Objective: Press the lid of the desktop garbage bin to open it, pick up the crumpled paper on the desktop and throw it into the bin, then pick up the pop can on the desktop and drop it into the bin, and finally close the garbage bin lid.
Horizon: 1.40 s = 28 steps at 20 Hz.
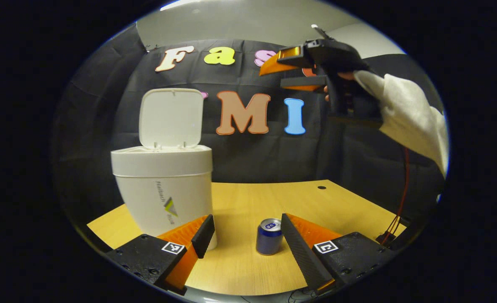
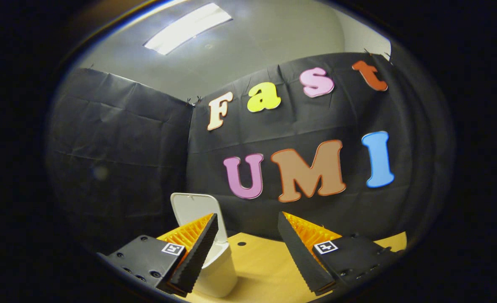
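Observation:
In the left gripper view a white bin point(image 1: 166, 191) stands on the left of the wooden table point(image 1: 273, 202), its lid point(image 1: 171, 118) swung up. A blue pop can point(image 1: 269, 236) stands upright on the table, just inside the right finger of my open left gripper point(image 1: 244, 235), which is empty. The right gripper point(image 1: 299, 69) hangs high at the upper right, held by a hand in a light sleeve point(image 1: 408, 113). In the right gripper view my right gripper point(image 2: 248, 235) is open and empty, with the bin point(image 2: 217, 265) and its raised lid point(image 2: 193, 208) behind the left finger.
A small round hole point(image 1: 321, 187) sits near the table's far edge. Red cables point(image 1: 400, 210) hang at the right side of the table. Black cloth walls close the booth behind and to the left.

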Motion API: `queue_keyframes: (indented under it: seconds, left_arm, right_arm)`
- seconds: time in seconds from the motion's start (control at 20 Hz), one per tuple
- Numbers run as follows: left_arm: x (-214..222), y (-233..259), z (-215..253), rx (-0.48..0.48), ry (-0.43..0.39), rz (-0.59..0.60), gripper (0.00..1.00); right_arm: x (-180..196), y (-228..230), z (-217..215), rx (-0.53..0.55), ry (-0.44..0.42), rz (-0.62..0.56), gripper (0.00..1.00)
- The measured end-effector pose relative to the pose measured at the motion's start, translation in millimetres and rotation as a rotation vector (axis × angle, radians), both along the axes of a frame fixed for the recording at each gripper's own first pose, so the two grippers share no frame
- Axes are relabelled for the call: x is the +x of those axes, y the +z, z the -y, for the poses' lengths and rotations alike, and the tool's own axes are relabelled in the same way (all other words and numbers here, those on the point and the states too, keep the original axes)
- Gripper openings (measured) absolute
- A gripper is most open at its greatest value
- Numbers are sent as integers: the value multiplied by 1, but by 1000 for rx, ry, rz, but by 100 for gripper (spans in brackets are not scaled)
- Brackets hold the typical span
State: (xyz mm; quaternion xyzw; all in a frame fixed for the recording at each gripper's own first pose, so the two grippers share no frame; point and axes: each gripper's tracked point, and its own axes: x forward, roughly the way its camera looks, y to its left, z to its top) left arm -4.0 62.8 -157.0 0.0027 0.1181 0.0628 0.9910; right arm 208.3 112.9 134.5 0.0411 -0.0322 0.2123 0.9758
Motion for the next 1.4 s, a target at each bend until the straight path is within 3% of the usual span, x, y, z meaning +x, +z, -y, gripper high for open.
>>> queue_keyframes:
  seconds: [0.4,0.75,1.05,1.2,1.4]
  left_arm:
    - [53,-80,21,-29,-94,-94,95]
    - [82,-131,30,-23,-111,-177,96]
    - [99,-147,29,-20,-83,-212,96]
    - [102,-150,26,-6,-78,-219,80]
    - [101,-140,29,-13,-86,-217,78]
  right_arm:
    - [-53,-27,100,18,-204,-27,95]
    - [-75,-52,155,41,-303,-87,95]
    - [-77,-66,172,55,-325,-127,95]
    - [-74,-71,174,54,-319,-141,95]
    - [-70,-75,174,49,-311,-150,95]
